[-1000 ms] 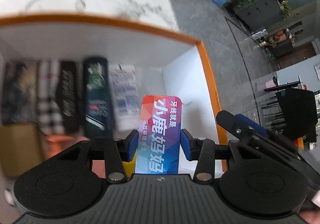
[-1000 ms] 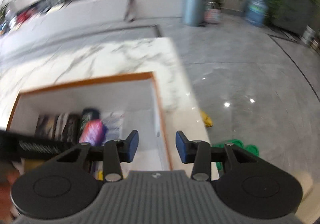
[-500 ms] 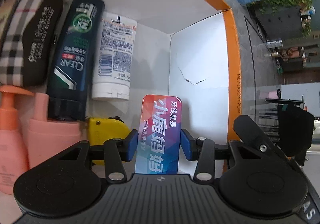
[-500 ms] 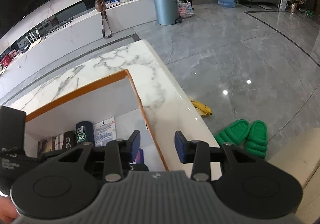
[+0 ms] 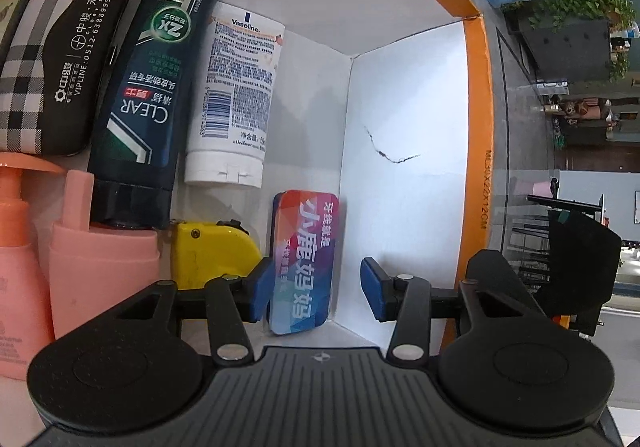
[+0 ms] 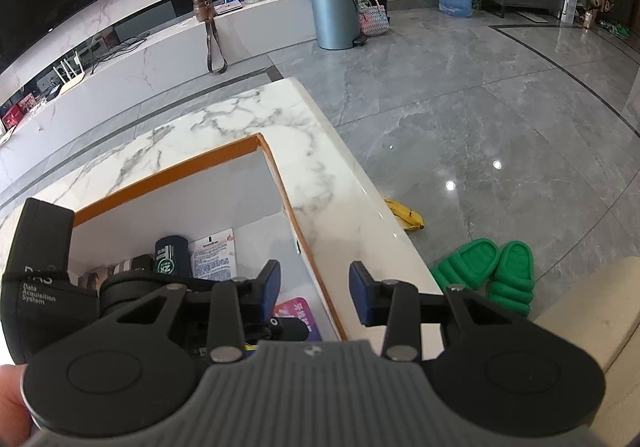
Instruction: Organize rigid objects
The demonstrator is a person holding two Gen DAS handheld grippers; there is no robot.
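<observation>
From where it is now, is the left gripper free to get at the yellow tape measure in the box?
Probably yes. The left gripper is open, holds nothing, and the yellow tape measure lies just beside its left finger, uncovered on top, though the colourful tin and pink bottle crowd its sides.

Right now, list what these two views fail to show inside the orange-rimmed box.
- Colourful tin, right wrist view: mostly hidden behind the left gripper's body; only a corner shows.
- Pink pump bottle, left wrist view: cut off by the picture's left edge.
- Yellow tape measure, left wrist view: lower part covered by the left gripper.
- Box floor, right wrist view: largely blocked by the right gripper.
</observation>
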